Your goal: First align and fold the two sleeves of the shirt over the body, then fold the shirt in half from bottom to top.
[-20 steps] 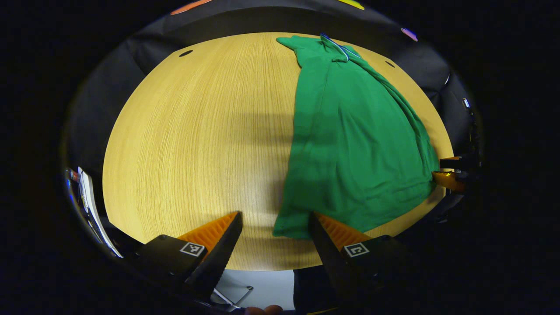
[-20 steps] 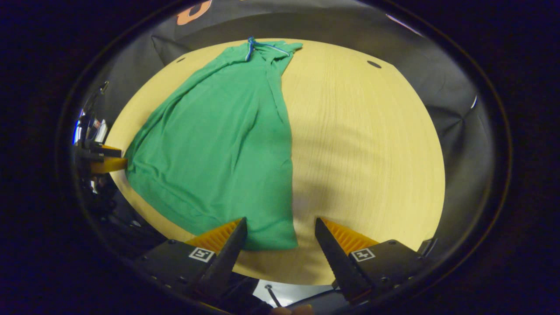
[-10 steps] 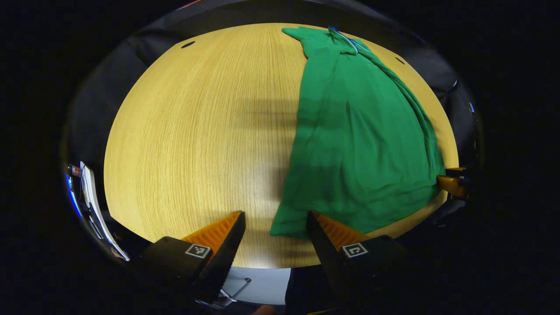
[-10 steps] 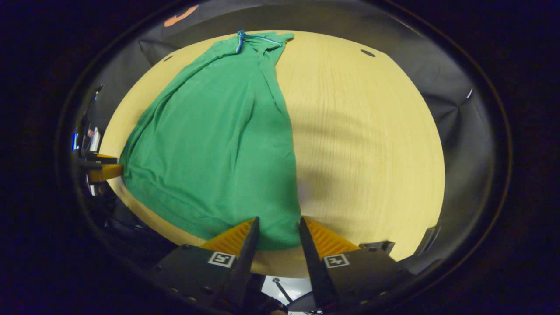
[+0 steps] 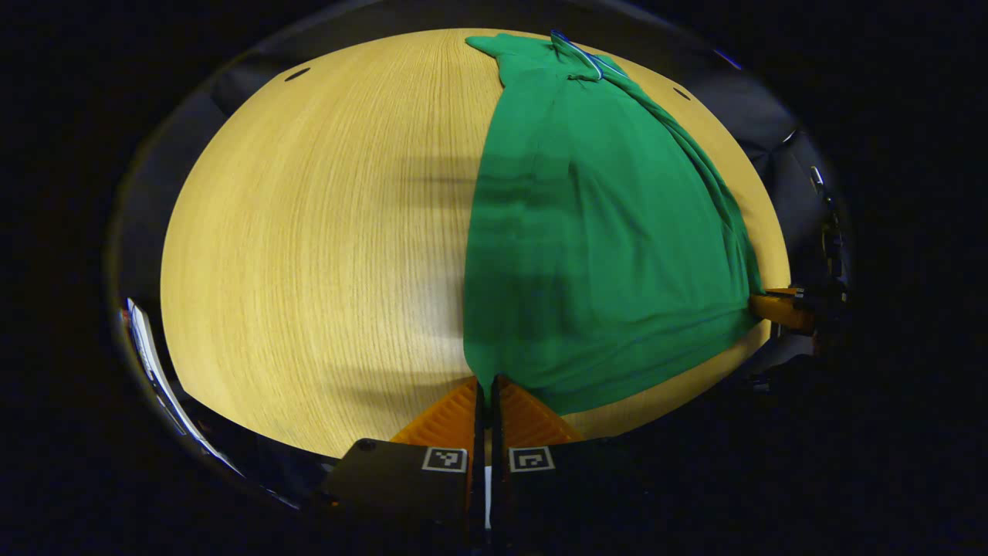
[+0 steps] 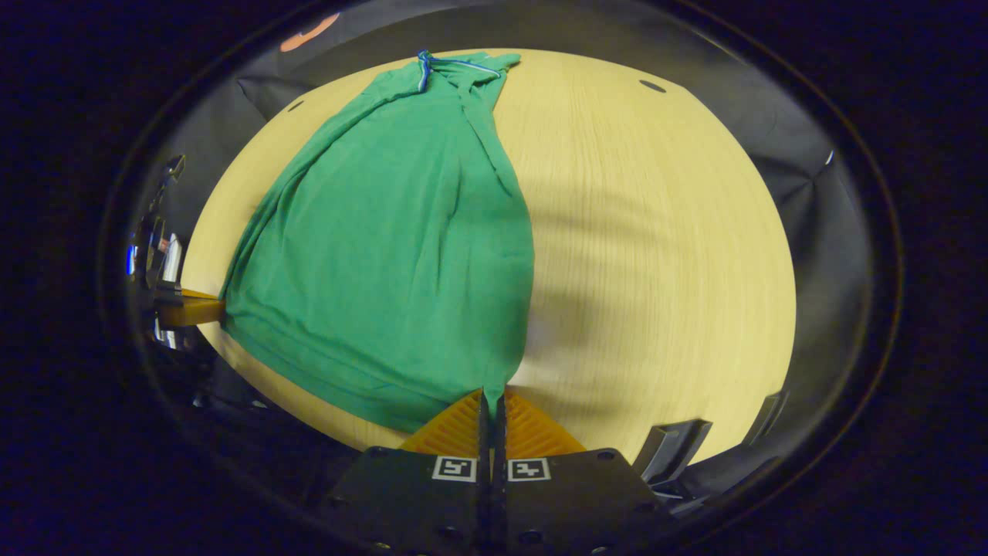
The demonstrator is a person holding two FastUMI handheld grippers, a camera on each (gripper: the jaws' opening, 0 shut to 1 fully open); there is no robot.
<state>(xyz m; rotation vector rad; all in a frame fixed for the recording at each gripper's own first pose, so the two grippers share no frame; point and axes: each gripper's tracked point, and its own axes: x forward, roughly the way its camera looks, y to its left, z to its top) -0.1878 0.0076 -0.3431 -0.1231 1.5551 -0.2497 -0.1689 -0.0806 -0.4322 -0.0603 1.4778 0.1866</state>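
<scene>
In the left gripper view, the left gripper point(image 5: 485, 384) at bottom centre has its fingers pinched together on the hem corner of the green shirt point(image 5: 594, 232), which lies right of centre on the wooden table point(image 5: 309, 232). In the right gripper view, the right gripper point(image 6: 492, 398) likewise clamps the other hem corner. The shirt looks light and limp; it will likely sag, so the corners are the sensible hold

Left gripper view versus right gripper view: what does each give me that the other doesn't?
Left gripper view: the left tool closed on one bottom corner of the shirt, with the table stretching to the shirt's left. Right gripper view: the right tool closed on the other bottom corner, table stretching to the right. Shared: the shirt lying lengthwise, collar at the far end, both corners pinched.
</scene>
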